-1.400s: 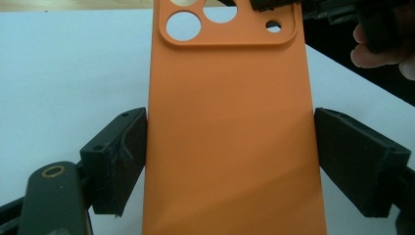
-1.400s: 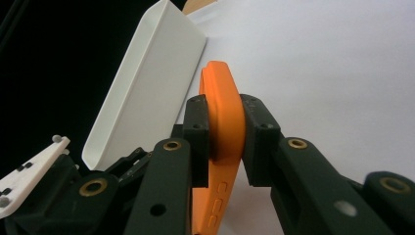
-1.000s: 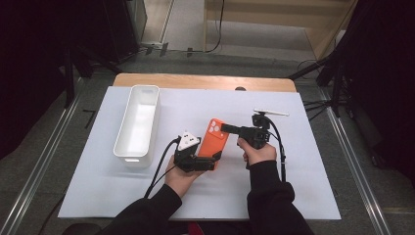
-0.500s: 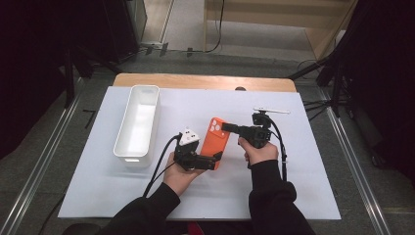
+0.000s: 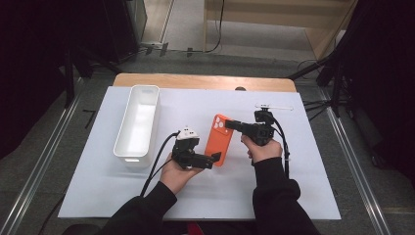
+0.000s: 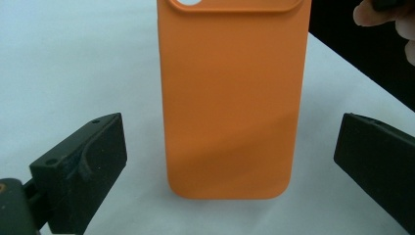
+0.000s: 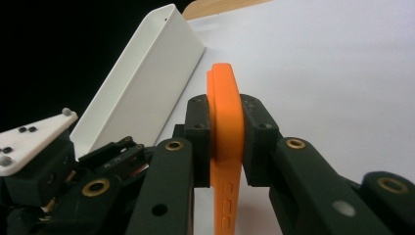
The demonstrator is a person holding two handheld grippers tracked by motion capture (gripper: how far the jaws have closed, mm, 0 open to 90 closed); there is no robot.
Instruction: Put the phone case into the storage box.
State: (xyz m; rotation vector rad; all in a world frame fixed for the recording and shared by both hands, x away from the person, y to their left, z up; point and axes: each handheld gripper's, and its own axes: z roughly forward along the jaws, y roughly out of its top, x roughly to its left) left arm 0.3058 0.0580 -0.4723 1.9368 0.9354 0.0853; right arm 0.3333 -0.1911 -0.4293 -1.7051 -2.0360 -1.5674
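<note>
Your right claw [image 7: 226, 142] is clamped on the edge of the orange phone case [image 7: 224, 122], holding it over the bench [image 5: 293, 186] right of the white bin [image 5: 138, 122]. Your left claw [image 6: 230, 166] has just spread wide; the case sits between its jaws untouched.

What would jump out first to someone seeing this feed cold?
The orange phone case at the middle of the white sheet, bright against everything else. The right gripper clamps its edge between both jaws, while the left gripper has just been opening and now stands wide, jaws on either side of the case's lower end without touching it. A long white bin sits to the left, apart from both.
</note>
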